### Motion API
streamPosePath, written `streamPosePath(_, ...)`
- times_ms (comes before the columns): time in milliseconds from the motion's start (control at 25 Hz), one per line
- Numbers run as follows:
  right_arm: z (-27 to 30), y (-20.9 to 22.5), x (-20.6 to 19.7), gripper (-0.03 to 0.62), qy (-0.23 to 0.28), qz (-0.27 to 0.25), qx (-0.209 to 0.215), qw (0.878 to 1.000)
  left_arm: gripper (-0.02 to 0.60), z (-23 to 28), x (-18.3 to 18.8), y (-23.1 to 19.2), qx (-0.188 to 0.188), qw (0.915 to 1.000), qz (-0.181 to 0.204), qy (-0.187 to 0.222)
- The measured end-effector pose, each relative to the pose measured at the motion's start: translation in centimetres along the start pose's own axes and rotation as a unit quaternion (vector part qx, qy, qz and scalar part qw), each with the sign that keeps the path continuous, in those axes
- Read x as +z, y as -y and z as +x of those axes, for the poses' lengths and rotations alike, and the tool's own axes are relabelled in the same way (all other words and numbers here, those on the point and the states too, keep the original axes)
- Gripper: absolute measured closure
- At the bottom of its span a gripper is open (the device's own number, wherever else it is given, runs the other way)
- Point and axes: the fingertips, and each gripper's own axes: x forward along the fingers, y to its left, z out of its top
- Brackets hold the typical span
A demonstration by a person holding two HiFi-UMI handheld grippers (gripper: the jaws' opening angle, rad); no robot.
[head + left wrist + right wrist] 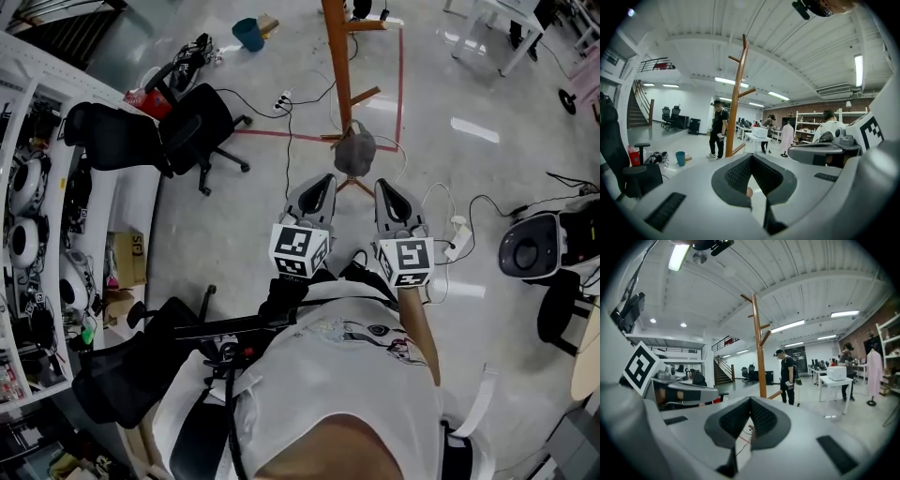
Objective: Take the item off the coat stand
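Observation:
In the head view the orange wooden coat stand (336, 56) rises from the floor straight ahead. A grey cap-like item (355, 150) hangs on a low peg of it. My left gripper (319, 180) and right gripper (385, 186) are held side by side just short of the item, touching nothing. Both pairs of jaws are shut and empty. The left gripper view has the stand (736, 98) beyond the left gripper (751, 157). In the right gripper view the stand (759, 352) is above the right gripper (751, 400). The grey item shows in neither gripper view.
Black office chairs (187, 131) stand to the left, next to white shelving (37, 187). Cables and a power strip (457, 239) lie on the floor to the right, near a round device (530, 246). Red tape (400, 84) marks the floor. A person (789, 376) stands beyond the stand.

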Motion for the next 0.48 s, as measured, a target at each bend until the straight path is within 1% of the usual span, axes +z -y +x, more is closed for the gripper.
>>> streamPosePath(280,1.9,0.4,-1.9,0.589,-0.021,0.006,0.001,1.0,0.58,1.9,-2.0,-1.4,0.007,0.9995,0.006,-0.029)
streamPosePath(480,4.0,0.6,-4.3,0.589,-0.055,0.015,0.004,0.998,0.58,4.0,-4.2,-2.9,0.012,0.9982,0.007,-0.059)
